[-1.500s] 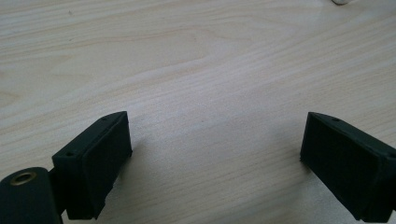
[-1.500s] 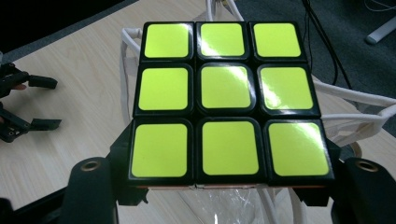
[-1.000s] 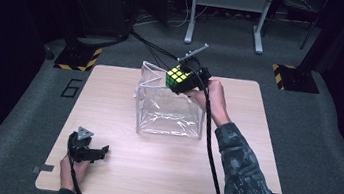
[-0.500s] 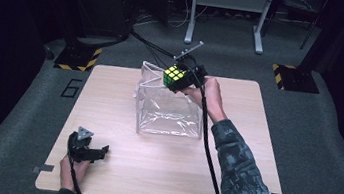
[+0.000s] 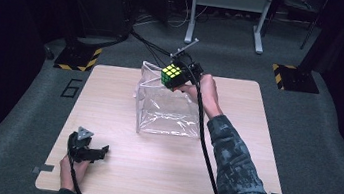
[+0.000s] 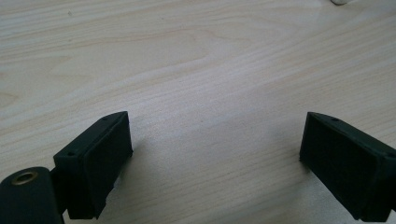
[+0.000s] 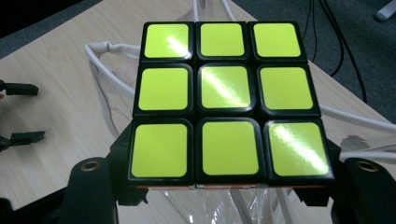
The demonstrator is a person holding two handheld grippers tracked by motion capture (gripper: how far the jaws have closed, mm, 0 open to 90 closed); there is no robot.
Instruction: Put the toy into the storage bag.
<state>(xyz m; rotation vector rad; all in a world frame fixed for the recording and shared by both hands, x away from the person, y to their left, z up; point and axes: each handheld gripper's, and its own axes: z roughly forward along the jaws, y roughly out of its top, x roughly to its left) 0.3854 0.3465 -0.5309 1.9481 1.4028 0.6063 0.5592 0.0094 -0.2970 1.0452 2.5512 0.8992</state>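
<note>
Right gripper (image 5: 179, 74) with fingers clamped on the yellow-faced puzzle cube (image 7: 223, 100), held above the mouth of the clear plastic bag (image 5: 168, 111) on the bench (image 5: 229, 185), release pending; left gripper (image 5: 89, 152) rests apart, fingers wide and empty.

surface: wooden table (image 5: 229, 180) | on it: clear plastic bag (image 5: 167, 114), left gripper (image 5: 94, 152)

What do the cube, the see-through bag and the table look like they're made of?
Cube: looks like hard black plastic with glossy yellow stickers, which catch streaks of glare.
Bag: thin clear plastic film, creased and shiny, with white cord handles, probably woven.
Table: pale wood or wood-look laminate, matte; the grain lines show, but which of the two is unclear.
</note>
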